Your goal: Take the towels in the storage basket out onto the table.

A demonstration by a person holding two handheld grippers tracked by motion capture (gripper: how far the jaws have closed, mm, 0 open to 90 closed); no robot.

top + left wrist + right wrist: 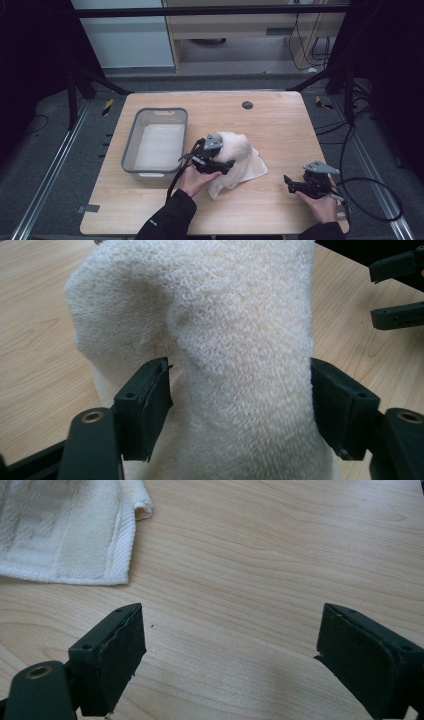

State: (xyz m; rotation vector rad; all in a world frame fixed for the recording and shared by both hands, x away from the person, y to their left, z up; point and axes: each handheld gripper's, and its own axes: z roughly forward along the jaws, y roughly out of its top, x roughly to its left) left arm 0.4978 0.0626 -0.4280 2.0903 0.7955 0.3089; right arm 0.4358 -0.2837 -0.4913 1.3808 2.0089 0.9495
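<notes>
While the left gripper (pixel 226 165) has the bunched white towel (pixel 239 150) between wide-spread jaws, close firmly before lifting; the right gripper (pixel 291 184) hovers agape, empty

The worktop (pixel 280 130) is evenly lit from above while the surroundings fall into near black. The high view is soft and grainy. Both close views are sharper, with faint shadows.
</notes>
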